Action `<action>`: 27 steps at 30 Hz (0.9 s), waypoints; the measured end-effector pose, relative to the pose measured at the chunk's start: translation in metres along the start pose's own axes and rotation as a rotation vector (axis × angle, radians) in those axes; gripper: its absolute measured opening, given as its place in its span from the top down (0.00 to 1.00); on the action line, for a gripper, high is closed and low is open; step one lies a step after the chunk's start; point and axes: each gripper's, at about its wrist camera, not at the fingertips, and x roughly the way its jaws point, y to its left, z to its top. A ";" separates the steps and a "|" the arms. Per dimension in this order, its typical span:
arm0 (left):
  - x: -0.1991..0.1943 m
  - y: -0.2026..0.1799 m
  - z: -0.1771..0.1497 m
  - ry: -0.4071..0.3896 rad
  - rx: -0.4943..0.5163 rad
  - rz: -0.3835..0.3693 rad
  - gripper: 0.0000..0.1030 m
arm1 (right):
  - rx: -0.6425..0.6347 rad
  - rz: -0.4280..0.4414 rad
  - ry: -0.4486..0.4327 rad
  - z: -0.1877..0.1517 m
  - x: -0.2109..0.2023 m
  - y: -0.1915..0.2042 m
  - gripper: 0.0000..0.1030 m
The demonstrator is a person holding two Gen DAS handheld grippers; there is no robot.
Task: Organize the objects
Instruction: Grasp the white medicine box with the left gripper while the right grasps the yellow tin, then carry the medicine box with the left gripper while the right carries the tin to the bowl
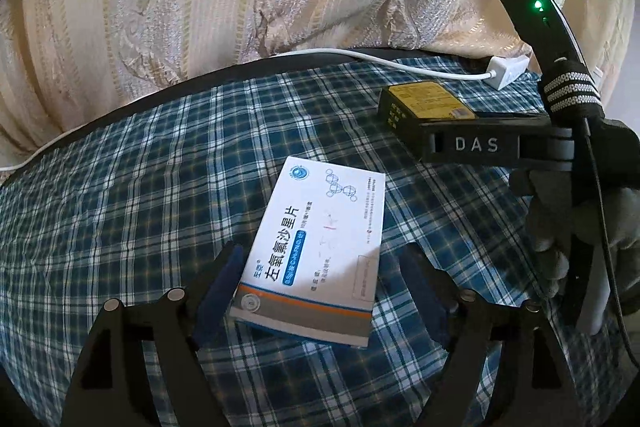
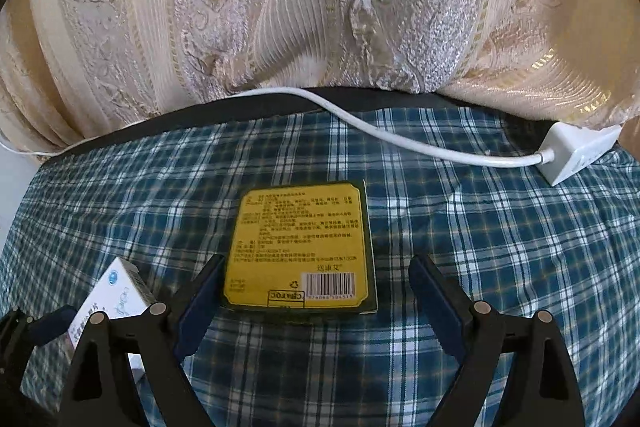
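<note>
A white medicine box [image 1: 316, 227] with blue print lies flat on the plaid cloth [image 1: 140, 187]. It sits between the fingers of my left gripper [image 1: 322, 255], which is open; the left pad is close against the box's edge and the right pad stands clear of it. A flat yellow box with a dark green rim [image 2: 300, 247] lies between the fingers of my right gripper [image 2: 318, 263], which is also open, its right finger well apart from the box. The yellow box [image 1: 428, 99] also shows in the left wrist view, behind a gloved hand [image 1: 580, 227].
A white power adapter [image 2: 576, 151] with its cable [image 2: 400, 139] lies at the back right of the blue plaid cloth [image 2: 500, 247]. Cream patterned fabric [image 2: 280, 7] rises behind the cloth's dark far edge. The white box [image 2: 116, 295] lies just left of my right gripper.
</note>
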 end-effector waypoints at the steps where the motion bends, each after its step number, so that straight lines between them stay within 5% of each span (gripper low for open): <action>1: 0.000 0.000 0.001 -0.003 0.002 0.000 0.21 | -0.007 -0.006 0.001 -0.001 -0.001 0.001 0.17; 4: 0.003 -0.001 0.001 -0.003 0.002 0.006 0.21 | -0.048 -0.030 0.001 -0.005 -0.003 0.006 0.32; 9: 0.008 0.000 0.001 0.002 -0.002 0.016 0.21 | -0.049 -0.012 0.001 -0.019 -0.014 0.004 0.32; 13: 0.009 0.002 0.000 0.005 -0.010 0.023 0.32 | -0.027 -0.001 -0.001 -0.033 -0.028 -0.001 0.32; 27: -0.005 -0.007 -0.004 -0.048 0.002 0.033 0.34 | 0.086 -0.023 -0.047 -0.088 -0.095 -0.028 0.32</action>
